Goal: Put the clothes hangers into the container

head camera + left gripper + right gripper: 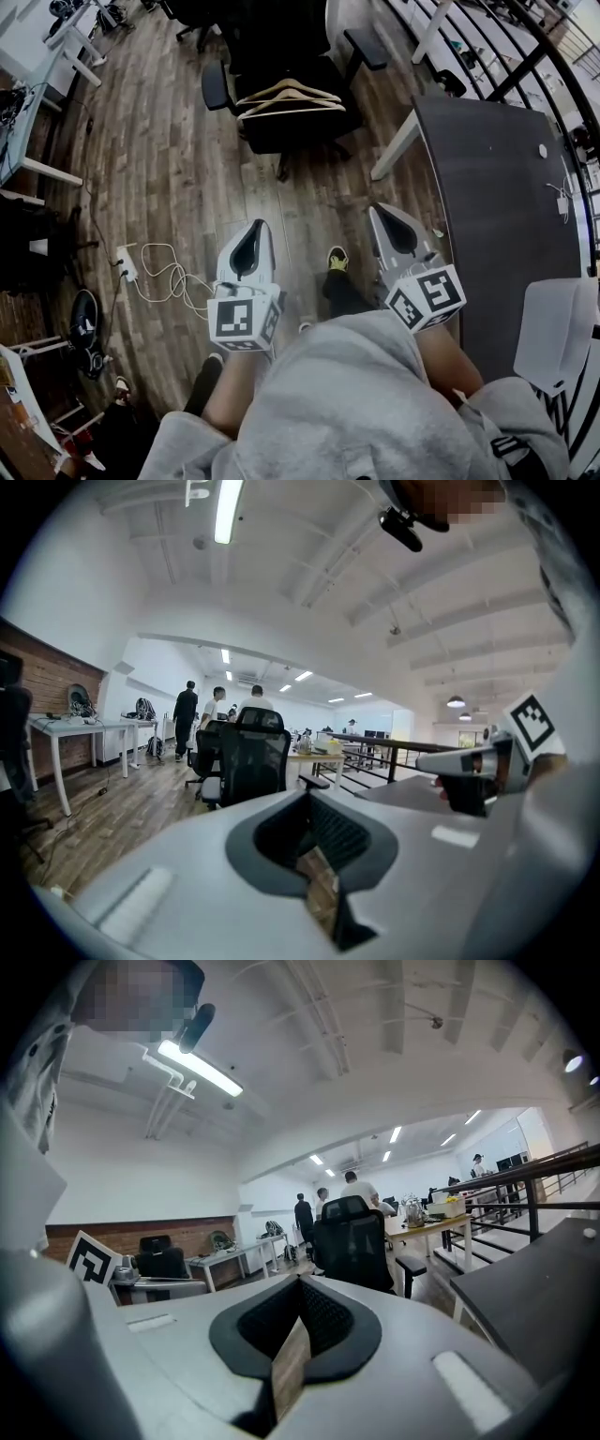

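Several wooden clothes hangers (287, 97) lie on the seat of a black office chair (309, 127) straight ahead on the floor. My left gripper (254, 228) and right gripper (381, 210) are held side by side near my body, well short of the chair, both pointing toward it. Each is shut with nothing between its jaws. The left gripper view shows the left gripper (314, 850) aimed at the chair back (248, 761); the right gripper (292, 1335) faces the same chair (354, 1241). A white bin-like container (555, 333) sits at the right edge.
A dark table (502, 216) runs along my right with small items on it. A white power strip and cable (155, 274) lie on the wooden floor at left. Desks stand at the far left, and people stand far off (187, 714).
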Action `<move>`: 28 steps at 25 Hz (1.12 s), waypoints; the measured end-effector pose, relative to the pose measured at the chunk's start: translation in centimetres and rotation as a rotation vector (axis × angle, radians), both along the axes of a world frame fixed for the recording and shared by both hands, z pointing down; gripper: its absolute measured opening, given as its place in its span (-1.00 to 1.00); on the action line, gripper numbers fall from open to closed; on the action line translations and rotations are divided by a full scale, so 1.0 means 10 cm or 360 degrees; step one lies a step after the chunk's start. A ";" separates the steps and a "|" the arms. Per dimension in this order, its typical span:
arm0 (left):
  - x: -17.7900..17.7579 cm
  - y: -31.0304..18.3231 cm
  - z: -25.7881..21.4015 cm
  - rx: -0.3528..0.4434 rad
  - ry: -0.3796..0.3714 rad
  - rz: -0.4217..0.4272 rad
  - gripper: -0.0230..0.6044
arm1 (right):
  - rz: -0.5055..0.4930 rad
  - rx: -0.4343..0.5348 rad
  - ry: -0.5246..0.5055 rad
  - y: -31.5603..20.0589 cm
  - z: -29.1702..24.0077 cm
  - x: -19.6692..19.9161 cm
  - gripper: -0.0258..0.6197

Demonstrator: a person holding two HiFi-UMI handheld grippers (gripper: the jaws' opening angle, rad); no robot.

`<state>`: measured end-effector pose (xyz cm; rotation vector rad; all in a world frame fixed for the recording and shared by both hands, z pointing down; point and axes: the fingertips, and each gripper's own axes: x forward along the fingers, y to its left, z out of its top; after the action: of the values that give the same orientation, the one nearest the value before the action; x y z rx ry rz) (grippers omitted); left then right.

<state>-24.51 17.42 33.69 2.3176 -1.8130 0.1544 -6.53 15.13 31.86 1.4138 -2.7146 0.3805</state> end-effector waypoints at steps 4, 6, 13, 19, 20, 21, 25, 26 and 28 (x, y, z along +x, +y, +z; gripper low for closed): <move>0.10 -0.36 -0.01 -0.0024 -0.0024 -0.0016 -0.89 | -0.0001 0.0000 -0.0019 -0.41 -0.02 0.15 -0.92; 0.16 -0.52 -0.03 -0.0017 -0.0034 -0.0011 -0.89 | 0.0000 -0.0007 -0.0034 -0.59 -0.03 0.25 -0.92; 0.23 -1.06 -0.13 0.0011 -0.0070 -0.0077 -0.89 | -0.0028 -0.0030 -0.0106 -1.14 -0.02 0.47 -0.92; 0.29 -1.33 -0.11 -0.0011 -0.0085 -0.0149 -0.89 | -0.0065 -0.0035 -0.0118 -1.45 0.04 0.56 -0.92; 0.29 -1.36 -0.11 -0.0015 -0.0084 -0.0157 -0.89 | -0.0066 -0.0032 -0.0122 -1.49 0.04 0.57 -0.92; 0.30 -1.39 -0.11 -0.0017 -0.0083 -0.0164 -0.89 | -0.0065 -0.0026 -0.0122 -1.53 0.03 0.59 -0.92; 0.37 -1.51 -0.16 -0.0005 -0.0101 -0.0177 -0.89 | -0.0059 0.0019 -0.0083 -1.67 -0.02 0.68 -0.92; 0.39 -1.54 -0.17 0.0005 -0.0109 -0.0177 -0.89 | -0.0058 0.0022 -0.0093 -1.71 -0.02 0.71 -0.92; 0.45 -1.58 -0.19 0.0021 -0.0126 -0.0169 -0.89 | -0.0053 0.0014 -0.0112 -1.77 -0.02 0.76 -0.92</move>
<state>-20.00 1.61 31.77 2.2472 -1.9752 0.2222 1.07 -2.52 31.71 1.3810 -2.7946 0.4248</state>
